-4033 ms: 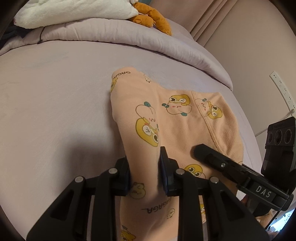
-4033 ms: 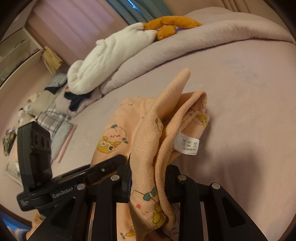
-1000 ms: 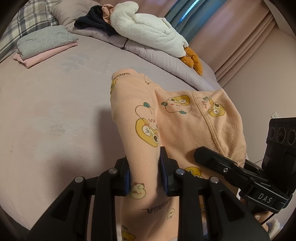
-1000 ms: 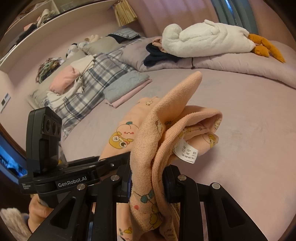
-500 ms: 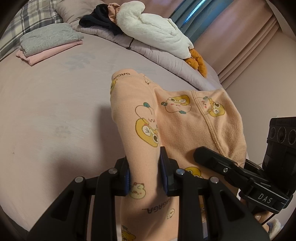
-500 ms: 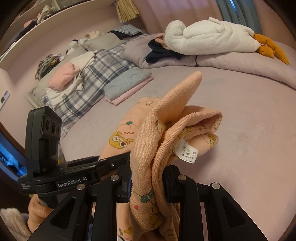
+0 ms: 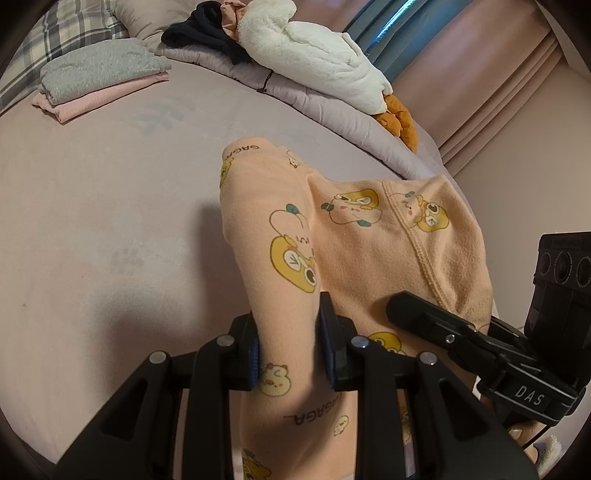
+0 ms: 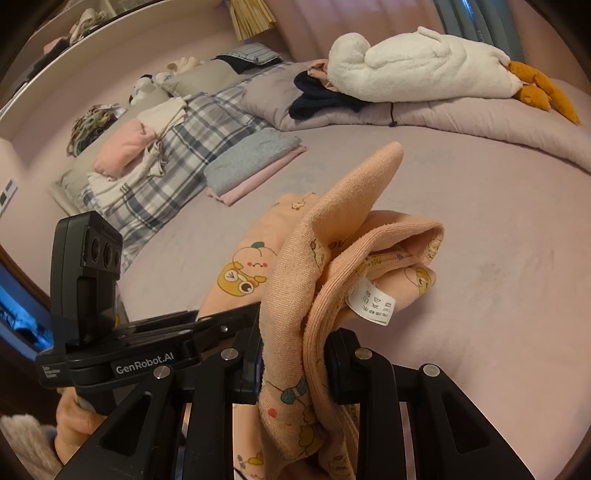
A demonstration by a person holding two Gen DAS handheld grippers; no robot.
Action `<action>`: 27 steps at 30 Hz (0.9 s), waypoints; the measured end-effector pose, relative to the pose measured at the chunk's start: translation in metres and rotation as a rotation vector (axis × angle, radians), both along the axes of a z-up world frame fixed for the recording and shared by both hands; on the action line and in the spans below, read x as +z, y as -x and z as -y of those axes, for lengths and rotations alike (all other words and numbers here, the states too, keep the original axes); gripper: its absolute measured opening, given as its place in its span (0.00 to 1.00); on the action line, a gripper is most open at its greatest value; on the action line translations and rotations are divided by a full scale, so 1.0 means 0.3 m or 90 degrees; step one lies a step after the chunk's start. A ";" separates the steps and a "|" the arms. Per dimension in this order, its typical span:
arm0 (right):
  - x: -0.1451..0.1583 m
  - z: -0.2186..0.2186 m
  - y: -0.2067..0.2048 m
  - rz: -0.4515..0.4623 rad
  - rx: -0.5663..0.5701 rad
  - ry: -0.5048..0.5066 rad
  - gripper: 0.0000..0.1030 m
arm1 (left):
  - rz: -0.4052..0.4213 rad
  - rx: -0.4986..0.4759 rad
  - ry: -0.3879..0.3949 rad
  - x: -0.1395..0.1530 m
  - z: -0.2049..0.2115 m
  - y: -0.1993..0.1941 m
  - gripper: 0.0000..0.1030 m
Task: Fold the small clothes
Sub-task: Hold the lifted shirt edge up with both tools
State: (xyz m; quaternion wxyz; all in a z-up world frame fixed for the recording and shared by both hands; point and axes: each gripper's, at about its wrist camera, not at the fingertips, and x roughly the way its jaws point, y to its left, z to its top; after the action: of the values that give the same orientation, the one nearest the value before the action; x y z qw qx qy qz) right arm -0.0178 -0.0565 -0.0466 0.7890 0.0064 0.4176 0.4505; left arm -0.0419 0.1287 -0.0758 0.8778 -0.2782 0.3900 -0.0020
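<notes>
dim warm light | soft shadows | sharp focus | fisheye-bent, vignetted edges

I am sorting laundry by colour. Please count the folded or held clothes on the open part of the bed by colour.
Peach with cartoon prints: 1, the garment held in both claws
Grey: 1, the folded top
Pink: 1, the folded piece under the grey one
Total: 3

Wide bed (image 8: 498, 229) under a mauve sheet. Rolled quilt (image 8: 461, 114) along the far edge. Pink curtains (image 7: 480, 74) beyond, a blue strip of window (image 7: 384, 33) between them. Curved shelf (image 8: 110, 33) behind the plaid pillows (image 8: 177, 155).
</notes>
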 end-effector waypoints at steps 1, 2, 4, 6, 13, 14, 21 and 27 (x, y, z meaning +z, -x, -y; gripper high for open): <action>0.000 0.000 0.000 0.000 0.000 0.000 0.27 | 0.000 0.000 -0.001 0.000 -0.001 -0.001 0.25; 0.000 0.000 0.000 0.000 0.000 0.000 0.27 | -0.001 -0.001 -0.002 -0.002 -0.002 -0.003 0.25; 0.000 0.000 0.000 -0.001 0.000 0.000 0.27 | -0.002 -0.001 -0.002 -0.004 -0.004 -0.006 0.25; 0.000 0.000 -0.001 -0.002 0.000 -0.001 0.27 | -0.003 -0.001 -0.002 -0.005 -0.003 -0.007 0.25; -0.001 -0.001 -0.006 -0.004 0.002 0.000 0.27 | -0.010 -0.001 -0.004 -0.015 0.000 -0.017 0.25; -0.003 -0.002 -0.007 -0.005 0.001 0.000 0.27 | -0.011 -0.001 -0.004 -0.016 -0.001 -0.020 0.25; -0.017 -0.008 -0.028 -0.010 0.001 -0.001 0.27 | -0.017 -0.003 -0.007 -0.025 -0.005 -0.041 0.25; -0.030 -0.014 -0.038 -0.016 -0.007 -0.002 0.27 | -0.024 -0.007 -0.011 -0.033 -0.001 -0.066 0.25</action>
State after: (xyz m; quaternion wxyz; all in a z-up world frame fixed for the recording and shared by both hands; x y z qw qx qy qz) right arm -0.0064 -0.0522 -0.0557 0.7861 0.0161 0.4268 0.4467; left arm -0.0222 0.1291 -0.0857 0.8727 -0.2686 0.4077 0.0017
